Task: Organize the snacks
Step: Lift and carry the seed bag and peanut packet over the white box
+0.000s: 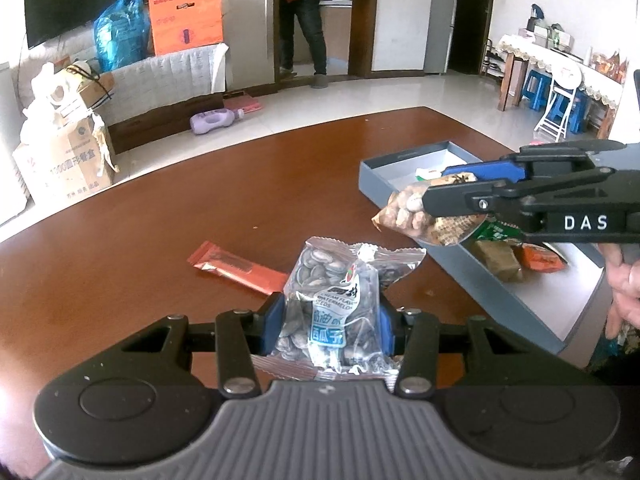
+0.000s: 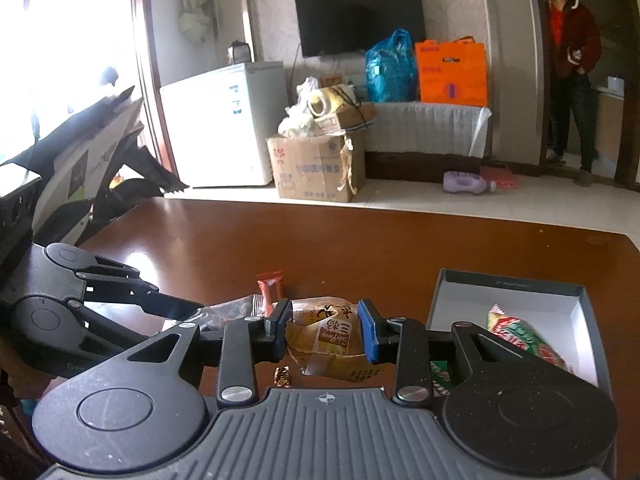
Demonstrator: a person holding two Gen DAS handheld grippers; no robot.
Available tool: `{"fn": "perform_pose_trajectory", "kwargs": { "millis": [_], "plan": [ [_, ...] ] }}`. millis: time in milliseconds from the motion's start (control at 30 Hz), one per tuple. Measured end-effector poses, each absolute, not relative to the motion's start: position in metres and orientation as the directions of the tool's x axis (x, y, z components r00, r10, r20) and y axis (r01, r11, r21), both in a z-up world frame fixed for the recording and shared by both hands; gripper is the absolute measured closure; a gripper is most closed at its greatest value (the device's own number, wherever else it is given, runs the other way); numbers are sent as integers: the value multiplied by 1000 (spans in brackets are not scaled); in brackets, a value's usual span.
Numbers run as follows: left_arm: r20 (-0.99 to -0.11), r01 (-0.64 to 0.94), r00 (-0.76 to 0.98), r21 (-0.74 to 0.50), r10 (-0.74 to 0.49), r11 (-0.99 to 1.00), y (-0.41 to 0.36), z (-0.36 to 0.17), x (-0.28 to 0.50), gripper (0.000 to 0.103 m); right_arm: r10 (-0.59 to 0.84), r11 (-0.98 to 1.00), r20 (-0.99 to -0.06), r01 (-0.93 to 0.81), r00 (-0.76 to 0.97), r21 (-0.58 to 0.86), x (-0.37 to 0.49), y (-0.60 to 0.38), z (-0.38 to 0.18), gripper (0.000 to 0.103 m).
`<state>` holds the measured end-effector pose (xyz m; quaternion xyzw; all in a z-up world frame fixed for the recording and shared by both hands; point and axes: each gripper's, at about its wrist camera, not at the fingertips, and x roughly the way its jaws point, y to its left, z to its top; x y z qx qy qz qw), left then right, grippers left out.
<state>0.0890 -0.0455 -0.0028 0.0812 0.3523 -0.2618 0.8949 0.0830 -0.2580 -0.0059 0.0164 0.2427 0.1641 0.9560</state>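
Note:
My left gripper (image 1: 330, 320) is shut on a clear packet of watermelon seeds (image 1: 332, 300), held a little above the brown table (image 1: 160, 264). A red bar wrapper (image 1: 236, 266) lies flat on the table just beyond it. To the right, my right gripper (image 1: 436, 186) is shut on a brown peanut packet (image 1: 416, 216), which hangs over the near-left wall of the open grey box (image 1: 400, 196). In the right wrist view that gripper (image 2: 324, 330) pinches the same packet (image 2: 332, 344), with the box (image 2: 508, 284) to its right and the left gripper (image 2: 176, 308) to its left.
Inside the box lie a green packet (image 1: 496, 232), a brown block (image 1: 500, 260) and an orange packet (image 1: 540, 258). A small candy (image 2: 282, 376) sits on the table under my right gripper. A person in a red jacket (image 1: 308, 20) stands in the far doorway.

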Motion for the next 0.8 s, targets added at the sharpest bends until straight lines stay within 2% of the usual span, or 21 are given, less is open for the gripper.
{"fn": "perform_pose_trajectory", "kwargs": {
  "millis": [800],
  "plan": [
    [-661,667,551,-17,-509,745,-159,16,80,59,220,975,-427,-180,877,133,46,-344,-3,67]
  ]
}}
